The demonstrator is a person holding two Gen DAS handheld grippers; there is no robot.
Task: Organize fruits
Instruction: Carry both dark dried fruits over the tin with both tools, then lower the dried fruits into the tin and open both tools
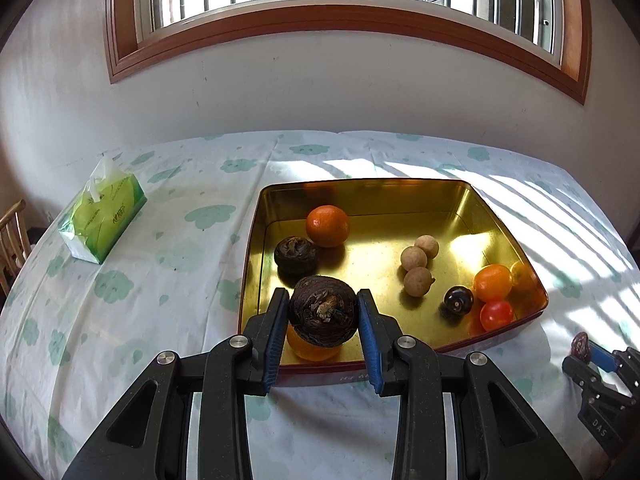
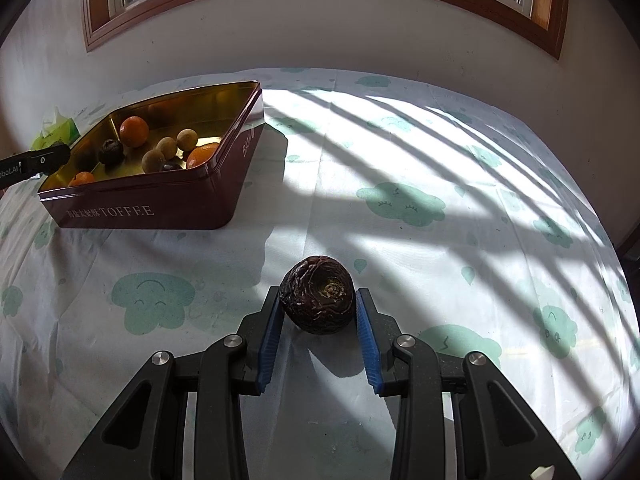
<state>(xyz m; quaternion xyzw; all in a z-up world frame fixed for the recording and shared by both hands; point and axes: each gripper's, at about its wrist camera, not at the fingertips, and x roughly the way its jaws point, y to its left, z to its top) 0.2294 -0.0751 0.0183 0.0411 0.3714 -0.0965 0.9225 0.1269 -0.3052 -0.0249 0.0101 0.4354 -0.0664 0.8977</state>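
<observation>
Your left gripper (image 1: pixel 323 312) clasps a dark wrinkled fruit (image 1: pixel 323 312) above the tin (image 1: pixel 400 184); lower it, then release. Your right gripper (image 2: pixel 316 300) brackets another dark fruit (image 2: pixel 317 294) on the tablecloth (image 2: pixel 400 240); I cannot tell if it grips.

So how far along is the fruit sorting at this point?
Mostly done, it seems. The tin already holds oranges, three pale round fruits, a cherry tomato and dark fruits. In hand: the left gripper holds a dark wrinkled fruit over the tin's near edge; the right gripper grips a second wrinkled fruit above the tablecloth. Both still need dropping in.
</observation>
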